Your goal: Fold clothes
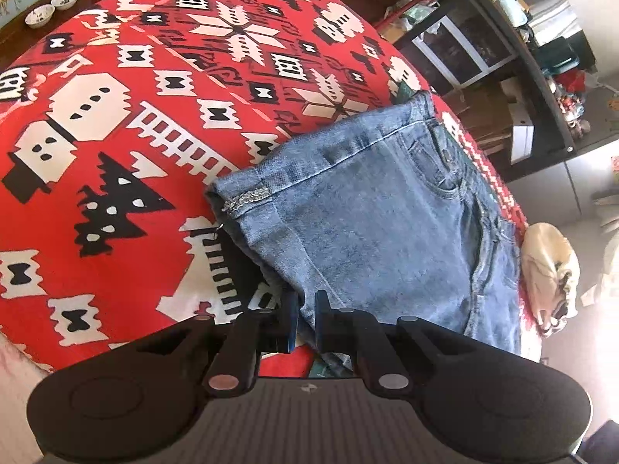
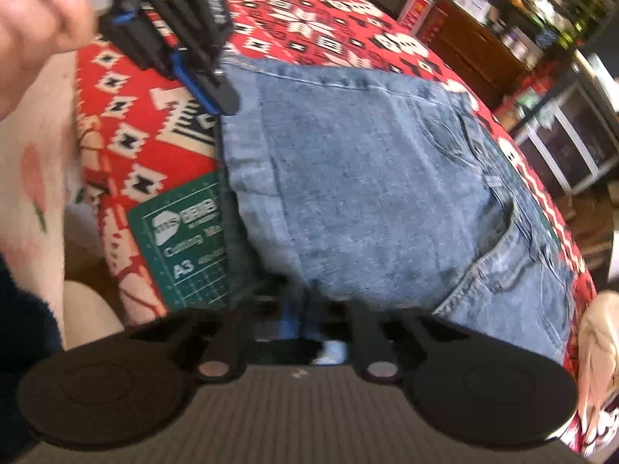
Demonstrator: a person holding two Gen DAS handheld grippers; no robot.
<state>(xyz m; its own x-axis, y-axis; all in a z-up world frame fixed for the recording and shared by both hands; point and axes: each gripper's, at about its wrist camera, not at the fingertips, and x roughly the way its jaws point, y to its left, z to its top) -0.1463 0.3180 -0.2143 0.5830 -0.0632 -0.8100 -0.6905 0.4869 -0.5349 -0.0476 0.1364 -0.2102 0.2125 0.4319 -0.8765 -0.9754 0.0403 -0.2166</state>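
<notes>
Folded blue acid-wash denim jeans (image 1: 371,208) flat on desk under red, white and black geometric-pattern blanket (image 1: 116,123), toward blanket's right edge. Pockets and waistband on jeans' right side, stitched hem along far edge, frayed cuff at left corner. Left claw (image 1: 305,319) at jeans' near-left corner, black fingers (image 1: 289,321) drawn close with denim edge pinched in the narrow gap; holding the jeans. From right wrist view, same left claw (image 2: 220,92) seen at jeans' left edge, fingertips on the denim, person's hand (image 2: 35,34) behind it on the handle. Right claw (image 2: 305,321) at jeans' near edge, denim bunched between its fingers; view motion-blurred there, so cannot tell whether clamped or just resting against cloth. Green A3 cutting mat (image 2: 185,232) poking out from under jeans' left side, lying over blanket, partly covered by denim. Two small white patterned bowls (image 1: 52,7) on dark wood surface well beyond jeans, past blanket's far-left corner. Cream-coloured crumpled cloth bundle (image 1: 549,270) just off jeans' right side, past blanket edge. Dark shelving unit with clutter (image 1: 514,58) further right of jeans. Pale floral fabric (image 2: 35,178) left of jeans, beyond blanket edge.
</notes>
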